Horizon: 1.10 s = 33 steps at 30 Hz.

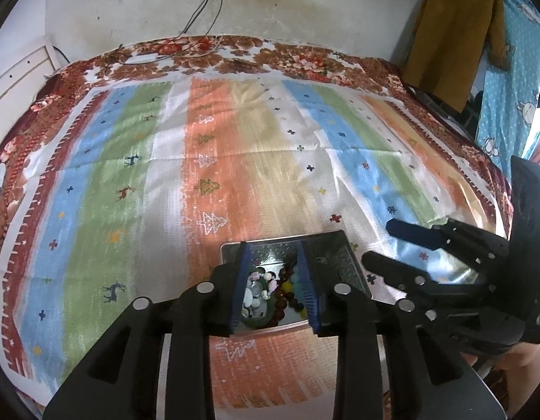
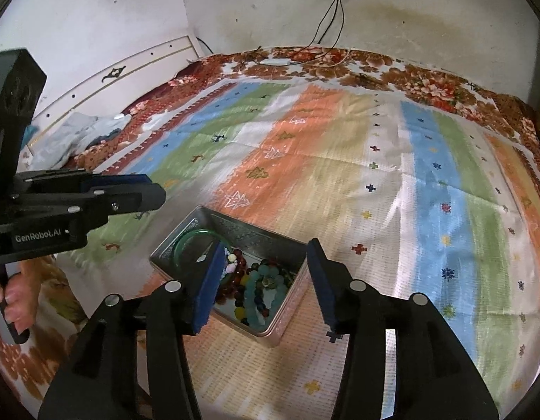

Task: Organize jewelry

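Left wrist view: a metal tin (image 1: 343,259) on the striped cloth (image 1: 235,161), lid off, holding beads (image 1: 287,297), a green bangle (image 1: 259,320) and pale shell pieces. No jewelry visible out on the cloth. Fits either a tin filled at the end of tidying or one about to be emptied for sorting. Left gripper (image 1: 275,288) hovering just above the tin, fingers spread, nothing between them. Right gripper (image 1: 392,245) off to the right, also parted and bare.

Right wrist view: same tin (image 2: 287,245), bangle (image 2: 196,236) leaning at the far corner, blue-green and red beads (image 2: 263,290) heaped together, unsorted. Right gripper (image 2: 264,285) poised above the tin's near side, spread wide, holding nothing. Left gripper (image 2: 154,189) level at the left, a hand (image 2: 14,297) on its handle.
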Each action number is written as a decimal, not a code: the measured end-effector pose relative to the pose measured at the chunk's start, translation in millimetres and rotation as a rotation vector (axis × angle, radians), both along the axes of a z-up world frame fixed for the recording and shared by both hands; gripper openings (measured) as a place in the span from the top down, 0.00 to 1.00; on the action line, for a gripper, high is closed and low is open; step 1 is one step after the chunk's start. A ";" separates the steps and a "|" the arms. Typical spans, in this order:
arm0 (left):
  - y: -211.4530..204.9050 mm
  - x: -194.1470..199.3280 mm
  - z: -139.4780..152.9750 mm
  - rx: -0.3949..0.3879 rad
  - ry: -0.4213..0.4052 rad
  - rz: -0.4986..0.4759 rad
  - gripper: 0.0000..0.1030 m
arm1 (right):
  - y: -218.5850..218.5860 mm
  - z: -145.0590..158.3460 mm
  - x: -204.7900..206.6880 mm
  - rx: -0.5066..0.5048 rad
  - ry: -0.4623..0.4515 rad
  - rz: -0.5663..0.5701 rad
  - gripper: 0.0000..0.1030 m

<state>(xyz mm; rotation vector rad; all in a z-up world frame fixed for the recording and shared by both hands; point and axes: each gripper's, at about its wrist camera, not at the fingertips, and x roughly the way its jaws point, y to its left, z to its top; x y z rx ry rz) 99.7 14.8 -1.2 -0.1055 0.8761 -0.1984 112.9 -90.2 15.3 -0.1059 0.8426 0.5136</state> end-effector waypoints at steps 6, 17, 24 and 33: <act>1.4 -9.7 -1.8 0.022 0.000 0.002 0.56 | -8.5 2.6 -2.1 0.023 0.005 -0.015 0.40; -5.7 -36.3 -4.2 0.075 -0.040 -0.006 0.25 | -25.7 6.5 -24.5 0.049 -0.013 -0.030 0.17; -9.6 -50.6 -2.5 0.091 -0.077 0.000 0.08 | -39.3 7.4 -37.3 0.060 -0.025 -0.050 0.08; -10.3 -64.6 0.2 0.102 -0.123 0.017 0.06 | -44.8 6.6 -52.6 0.059 -0.040 -0.050 0.05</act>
